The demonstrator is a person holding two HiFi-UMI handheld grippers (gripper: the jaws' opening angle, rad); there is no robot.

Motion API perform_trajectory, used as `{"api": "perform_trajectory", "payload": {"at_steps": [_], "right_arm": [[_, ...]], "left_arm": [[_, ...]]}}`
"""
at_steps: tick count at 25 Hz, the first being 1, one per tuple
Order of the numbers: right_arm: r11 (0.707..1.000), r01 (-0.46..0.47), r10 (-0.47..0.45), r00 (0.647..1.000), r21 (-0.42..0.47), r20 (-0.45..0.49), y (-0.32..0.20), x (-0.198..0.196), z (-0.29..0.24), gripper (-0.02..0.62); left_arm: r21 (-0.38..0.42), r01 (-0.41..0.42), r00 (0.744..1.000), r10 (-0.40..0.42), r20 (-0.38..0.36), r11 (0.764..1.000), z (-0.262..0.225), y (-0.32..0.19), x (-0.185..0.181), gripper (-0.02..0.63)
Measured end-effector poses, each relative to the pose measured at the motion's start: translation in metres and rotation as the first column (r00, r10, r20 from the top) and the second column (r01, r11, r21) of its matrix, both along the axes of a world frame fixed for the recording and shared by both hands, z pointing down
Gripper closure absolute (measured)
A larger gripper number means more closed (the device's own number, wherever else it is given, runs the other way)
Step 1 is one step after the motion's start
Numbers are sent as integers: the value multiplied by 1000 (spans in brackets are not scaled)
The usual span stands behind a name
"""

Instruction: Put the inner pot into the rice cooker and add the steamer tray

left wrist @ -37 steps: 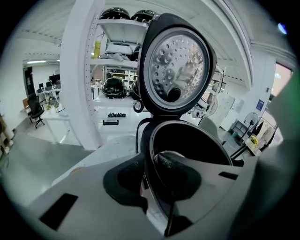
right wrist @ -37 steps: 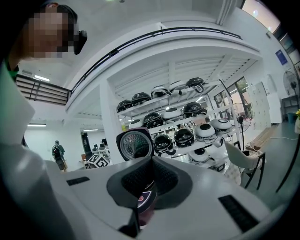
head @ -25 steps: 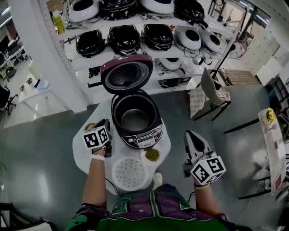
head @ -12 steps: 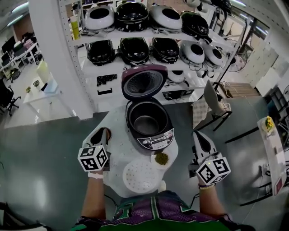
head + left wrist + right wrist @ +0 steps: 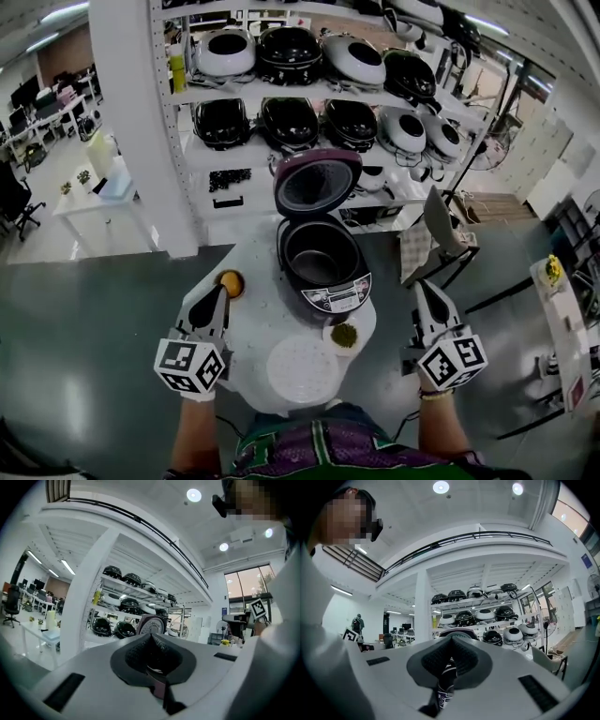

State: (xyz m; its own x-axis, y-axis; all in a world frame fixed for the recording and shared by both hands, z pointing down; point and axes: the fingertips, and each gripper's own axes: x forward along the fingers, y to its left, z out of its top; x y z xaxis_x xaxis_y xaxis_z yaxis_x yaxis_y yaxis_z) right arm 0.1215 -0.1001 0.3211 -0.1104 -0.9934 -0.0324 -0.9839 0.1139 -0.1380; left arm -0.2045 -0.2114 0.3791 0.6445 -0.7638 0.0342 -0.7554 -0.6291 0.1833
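The dark purple rice cooker point(image 5: 323, 272) stands on the white round table point(image 5: 258, 323) with its lid point(image 5: 317, 183) raised. The dark inner pot point(image 5: 319, 255) sits inside it. A white perforated steamer tray point(image 5: 302, 368) lies on the table's near edge, in front of the cooker. My left gripper point(image 5: 221, 292) hangs left of the cooker, off the tray. Its jaws have just closed and nothing is between them. My right gripper point(image 5: 422, 289) is held right of the table, shut and empty. Both gripper views look level toward the shelves, past the cooker's lid point(image 5: 151, 625) point(image 5: 454, 632).
A small dish of green bits point(image 5: 344, 335) sits by the cooker's front, and an orange bowl point(image 5: 231, 281) at the table's left. Shelves point(image 5: 309, 89) full of rice cookers stand behind. A chair point(image 5: 441, 220) is at the right, a white desk point(image 5: 103, 192) at the left.
Both grippers have drawn back from the cooker and risen. The left one left the table's left side, uncovering the orange bowl. The head view has tilted up toward the shelves.
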Motion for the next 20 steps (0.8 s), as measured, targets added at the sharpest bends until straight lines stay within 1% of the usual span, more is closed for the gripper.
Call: {"api": "perform_trajectory", "payload": {"at_steps": [3, 7, 9, 12, 15, 17, 19, 20], "right_arm": [[999, 32, -32, 999, 10, -15, 3, -11, -9, 589], [996, 84, -83, 996, 28, -13, 10, -13, -19, 589], [994, 108, -107, 994, 31, -7, 20, -10, -20, 589], [989, 144, -144, 990, 36, -8, 44, -2, -26, 589], [984, 163, -163, 987, 70, -7, 71, 11, -35, 589], [983, 155, -152, 988, 96, -42, 86, 19, -38, 601], [980, 169, -162, 984, 108, -74, 100, 23, -38, 600], [976, 191, -183, 980, 107, -79, 106, 22, -37, 535]], "left_arm": [[44, 30, 1000, -30, 4, 999, -9, 20, -10, 584], [103, 120, 993, -117, -31, 987, -27, 52, -23, 586], [114, 138, 990, -134, -42, 984, -34, 73, -20, 586], [105, 151, 988, -147, -41, 983, -45, 106, -8, 586], [71, 212, 977, -210, -36, 975, -45, 129, 1, 586], [53, 239, 971, -237, -36, 970, -45, 144, 11, 586], [58, 237, 971, -236, -24, 970, -46, 161, 24, 585], [65, 236, 972, -236, -14, 970, -47, 169, 30, 584]]}}
